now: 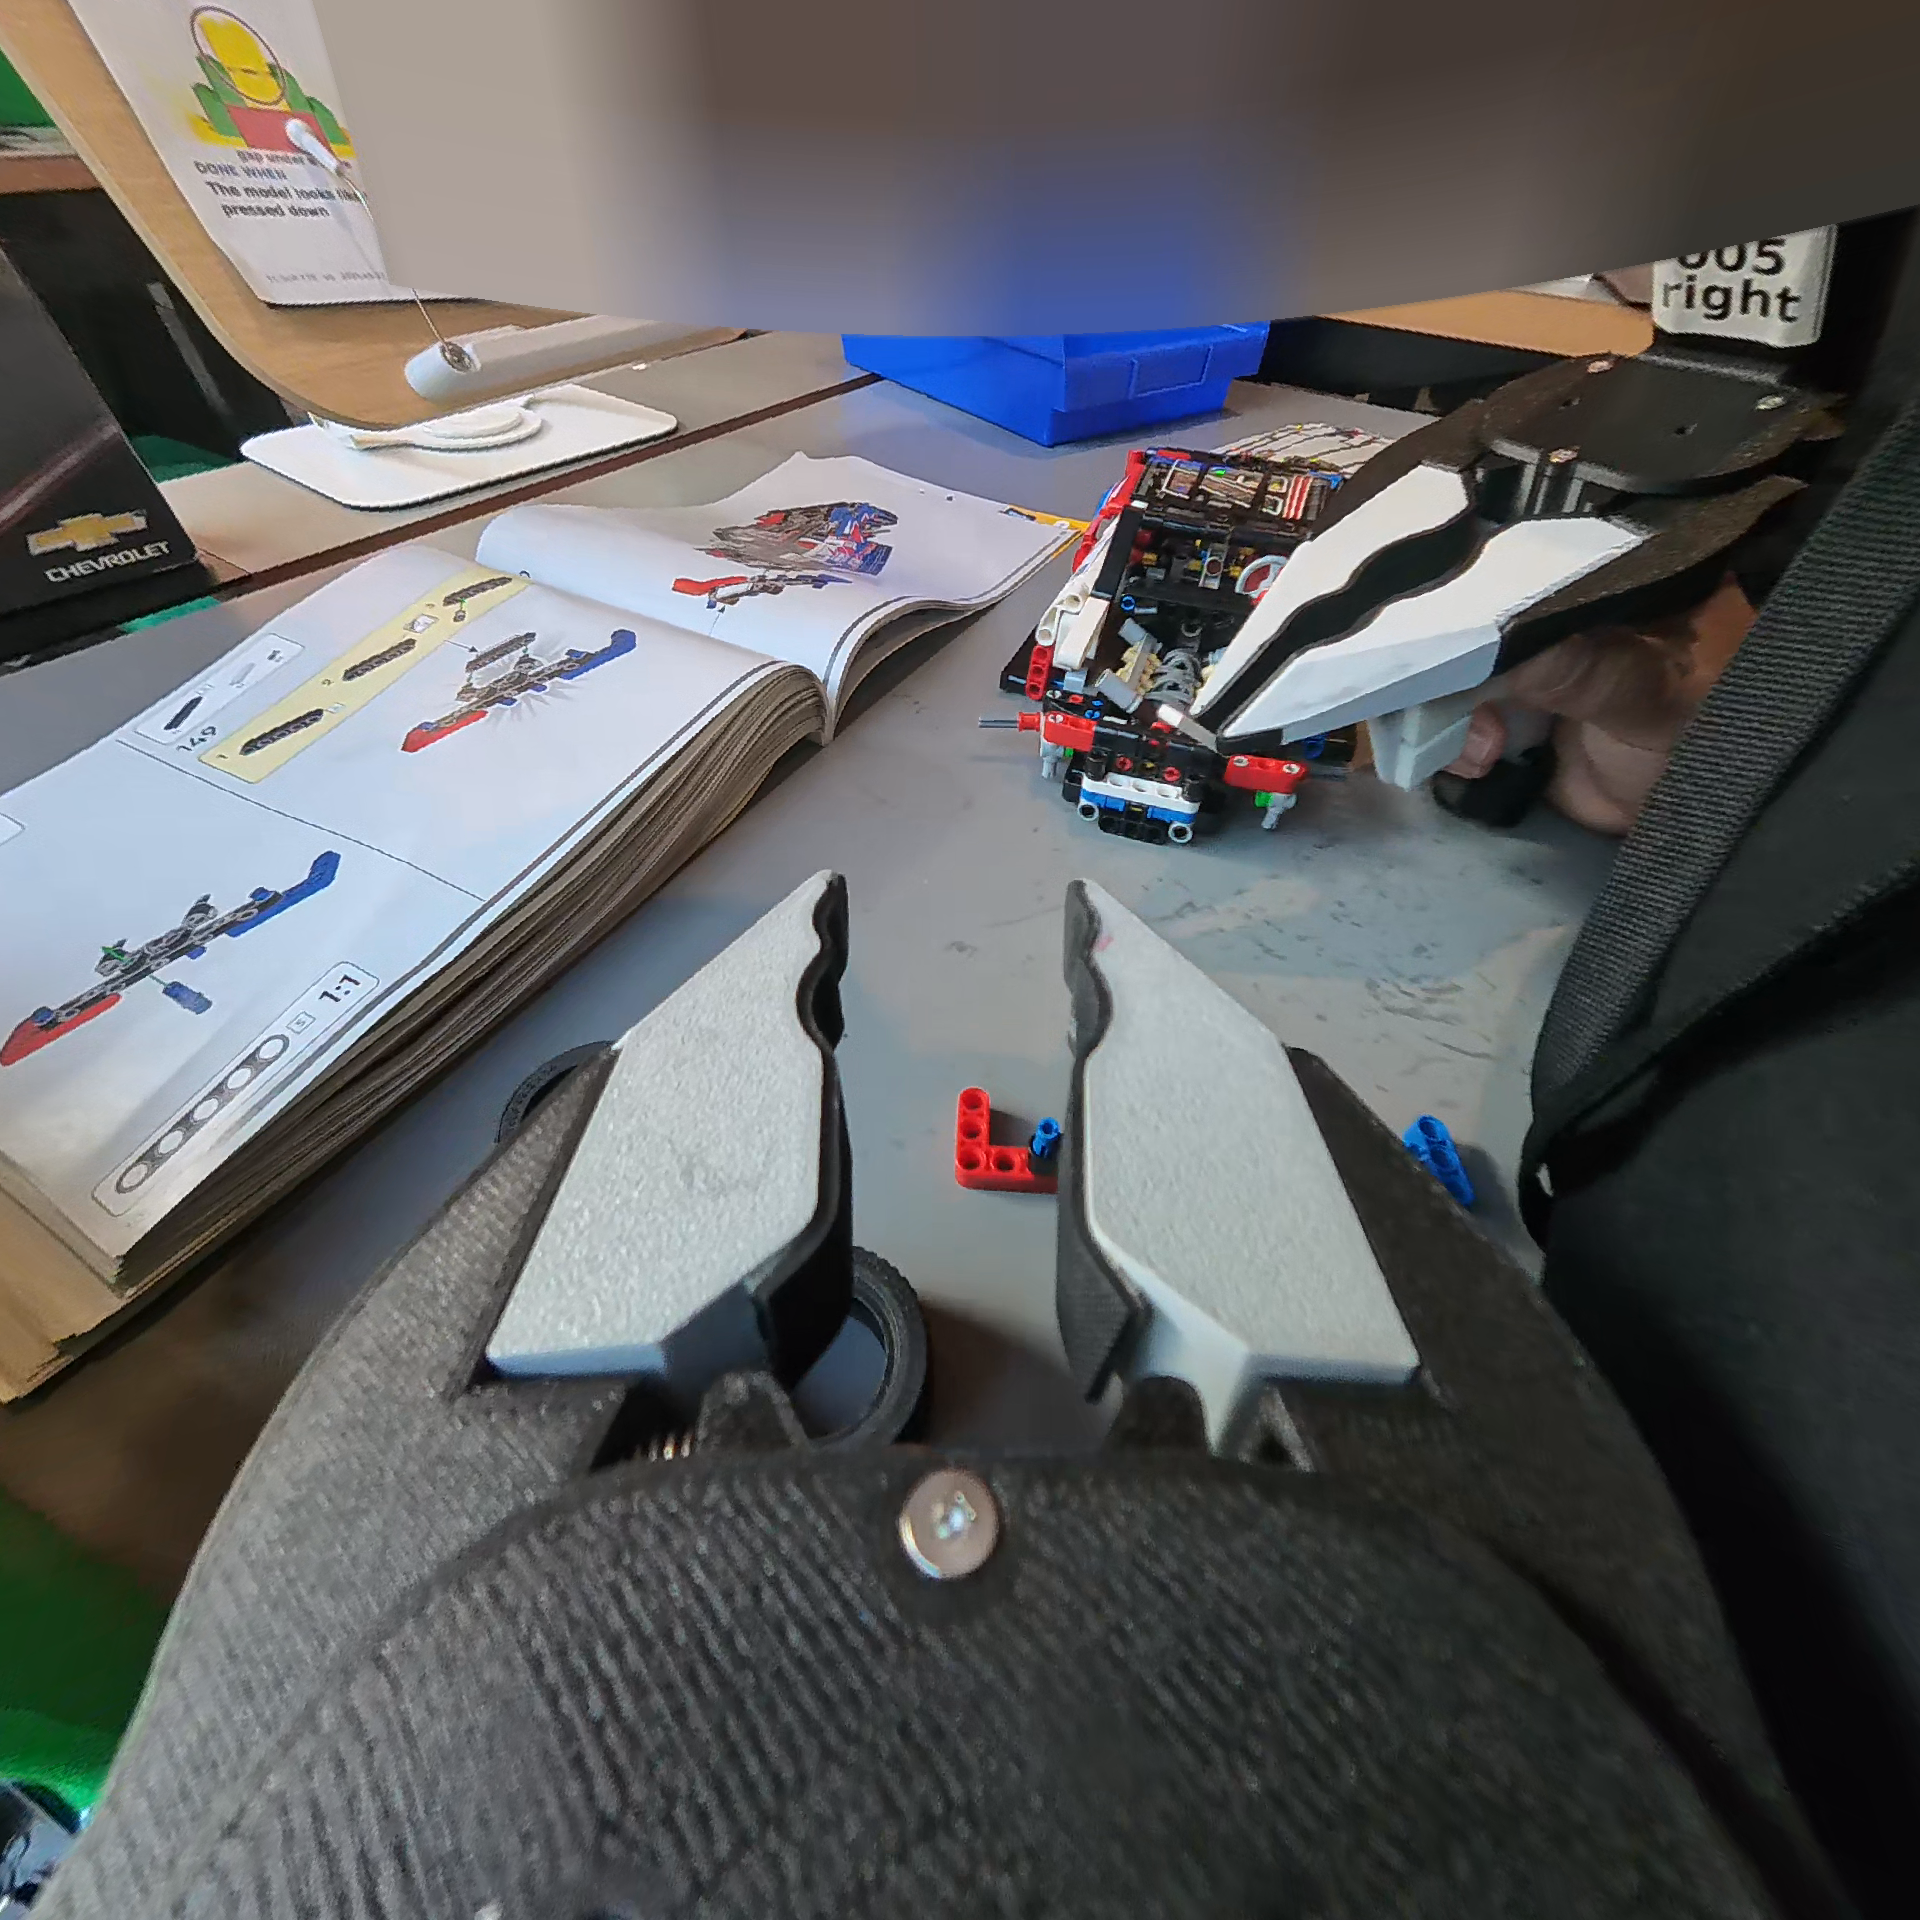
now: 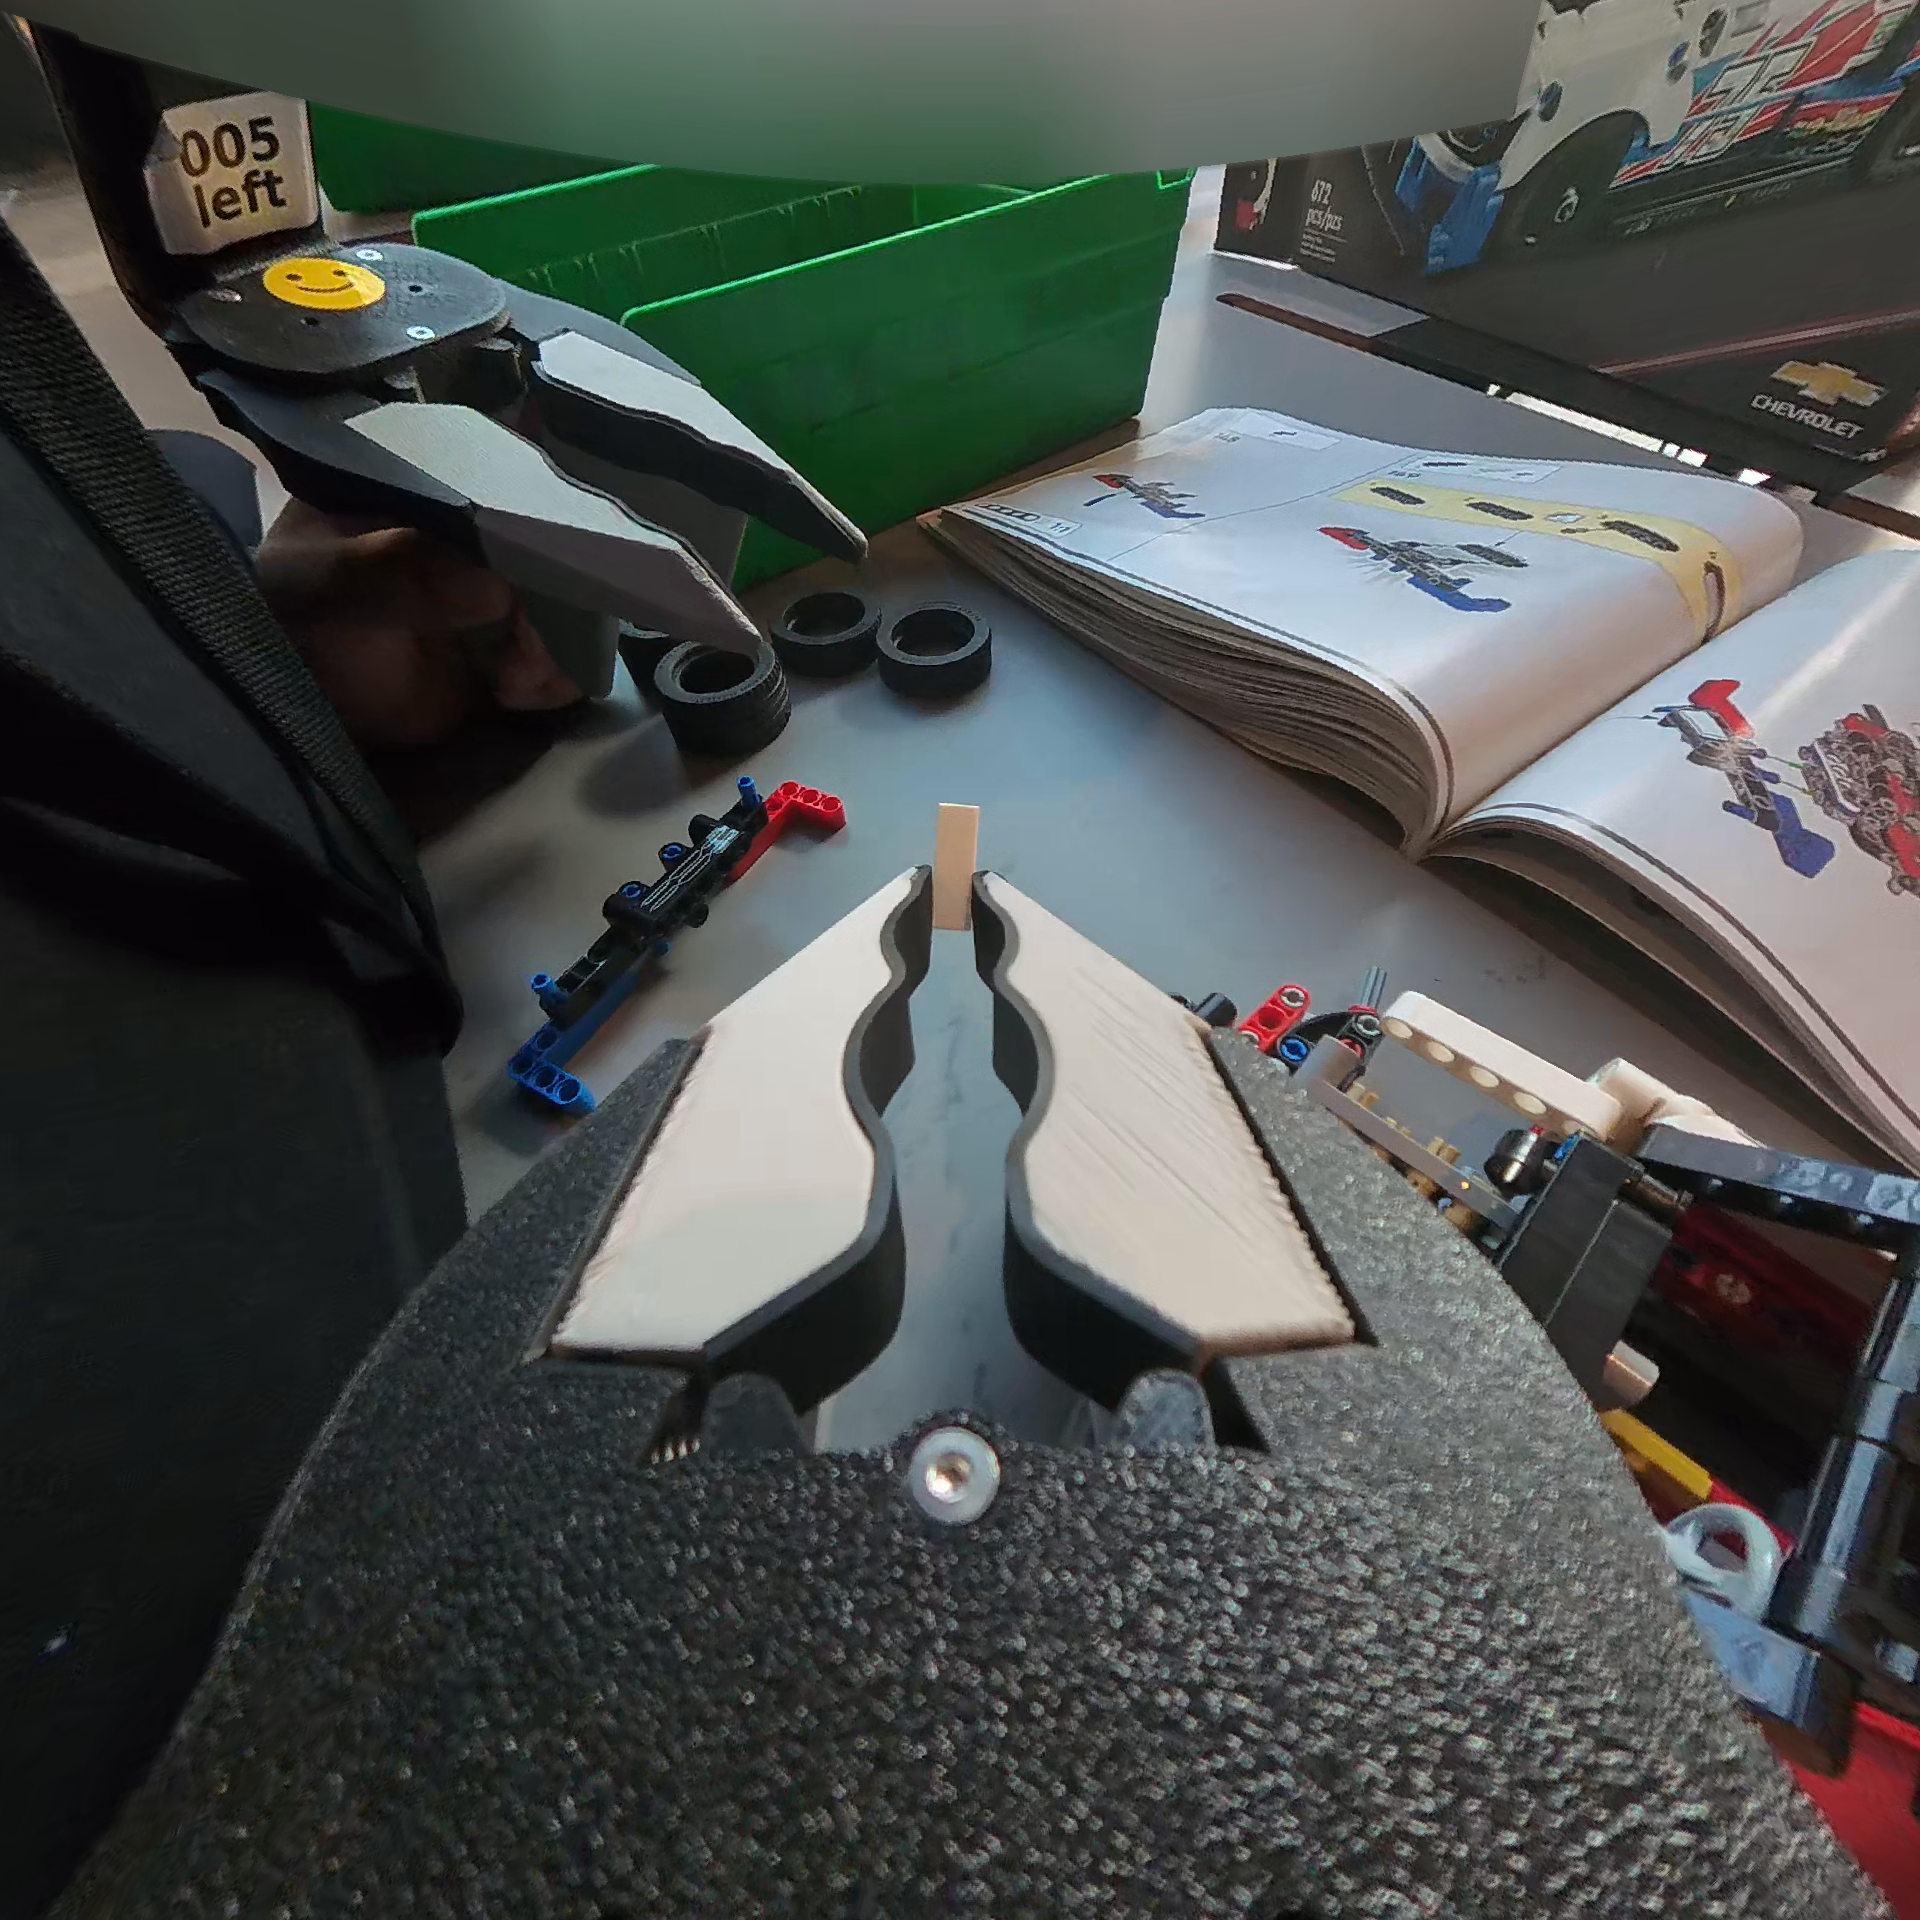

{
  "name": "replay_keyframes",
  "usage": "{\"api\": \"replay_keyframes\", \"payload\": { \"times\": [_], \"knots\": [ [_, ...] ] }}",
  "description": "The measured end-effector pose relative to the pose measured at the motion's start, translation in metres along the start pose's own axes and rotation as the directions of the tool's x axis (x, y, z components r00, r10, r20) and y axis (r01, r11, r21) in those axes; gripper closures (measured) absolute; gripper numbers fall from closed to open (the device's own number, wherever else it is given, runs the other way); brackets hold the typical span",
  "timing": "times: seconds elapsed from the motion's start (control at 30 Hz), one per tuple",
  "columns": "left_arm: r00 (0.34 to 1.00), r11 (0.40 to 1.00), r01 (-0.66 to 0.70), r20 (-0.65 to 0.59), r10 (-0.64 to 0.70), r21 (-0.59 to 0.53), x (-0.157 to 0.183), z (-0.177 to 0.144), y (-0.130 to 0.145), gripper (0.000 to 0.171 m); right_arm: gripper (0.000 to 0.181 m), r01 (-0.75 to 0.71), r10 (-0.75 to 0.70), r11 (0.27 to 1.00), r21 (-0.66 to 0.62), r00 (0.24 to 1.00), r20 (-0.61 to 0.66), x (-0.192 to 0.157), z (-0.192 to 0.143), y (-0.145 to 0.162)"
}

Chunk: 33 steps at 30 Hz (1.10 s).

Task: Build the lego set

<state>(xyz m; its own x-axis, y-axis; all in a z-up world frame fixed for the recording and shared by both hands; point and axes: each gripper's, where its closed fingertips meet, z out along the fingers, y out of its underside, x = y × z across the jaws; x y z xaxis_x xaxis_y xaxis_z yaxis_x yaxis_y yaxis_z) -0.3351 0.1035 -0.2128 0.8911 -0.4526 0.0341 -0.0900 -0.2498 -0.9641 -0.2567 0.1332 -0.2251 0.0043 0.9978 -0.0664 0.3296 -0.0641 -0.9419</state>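
Observation:
My left gripper (image 1: pixel 956 914) is open and empty, hovering low over the grey table (image 1: pixel 1299 935). Under it lies a long sub-assembly with a red L-shaped end (image 1: pixel 992 1143) and a blue end (image 1: pixel 1439 1153); its middle is hidden by my right-hand finger. The right wrist view shows that sub-assembly (image 2: pixel 665 935) whole, with the open left gripper (image 2: pixel 805 592) above several tyres. My right gripper (image 2: pixel 951 894) is shut on a small flat pale piece (image 2: pixel 956 873). In the left wrist view, the right gripper (image 1: pixel 1216 732) holds that piece (image 1: pixel 1184 720) at the front of the partly built car (image 1: pixel 1143 644).
An open instruction book (image 1: pixel 416 748) lies left of the car, also shown in the right wrist view (image 2: pixel 1403 623). Three black tyres (image 2: pixel 826 629) sit near green bins (image 2: pixel 904 343). A blue bin (image 1: pixel 1060 384) and the set's box (image 2: pixel 1662 260) stand at the back. A tyre (image 1: pixel 873 1340) lies under my left gripper. Across from one pair of fingers to the other is roughly 9 cm.

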Motion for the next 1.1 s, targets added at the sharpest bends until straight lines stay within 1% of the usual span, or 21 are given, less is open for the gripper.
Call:
{"api": "replay_keyframes", "payload": {
  "times": [0.27, 0.43, 0.53, 0.73, 0.93, 1.1],
  "knots": [
    [1.0, 1.0, -0.012, 0.023, 0.011, 0.021, -0.003, -0.002, -0.003, 0.132, 0.175, 0.022, -0.022, 1.0, 0.002, 1.0, -0.002, 0.0, 0.001, -0.001],
    [0.999, 0.998, -0.011, 0.037, 0.008, 0.065, -0.005, -0.007, -0.008, 0.132, 0.175, 0.034, -0.034, 0.999, 0.013, 0.999, -0.013, 0.0, -0.001, -0.002],
    [0.998, 0.998, -0.026, 0.056, 0.023, 0.054, -0.005, -0.006, -0.007, 0.131, 0.175, 0.034, -0.034, 0.999, 0.02, 0.999, -0.018, 0.0, -0.002, -0.003],
    [0.998, 0.996, -0.021, 0.057, 0.016, 0.082, -0.004, -0.011, -0.01, 0.131, 0.175, 0.038, -0.037, 0.999, 0.036, 0.998, -0.043, 0.003, -0.005, -0.005],
    [0.999, 0.997, -0.007, 0.037, 0.004, 0.081, -0.004, -0.01, -0.009, 0.131, 0.175, 0.088, -0.088, 0.996, 0.001, 0.994, -0.063, 0.0, -0.001, -0.001],
    [0.999, 0.997, -0.009, 0.054, 0.004, 0.077, -0.008, -0.009, -0.009, 0.133, 0.175, 0.104, -0.104, 0.995, -0.007, 0.992, -0.068, 0.0, 0.0, -0.001]
  ]
}}
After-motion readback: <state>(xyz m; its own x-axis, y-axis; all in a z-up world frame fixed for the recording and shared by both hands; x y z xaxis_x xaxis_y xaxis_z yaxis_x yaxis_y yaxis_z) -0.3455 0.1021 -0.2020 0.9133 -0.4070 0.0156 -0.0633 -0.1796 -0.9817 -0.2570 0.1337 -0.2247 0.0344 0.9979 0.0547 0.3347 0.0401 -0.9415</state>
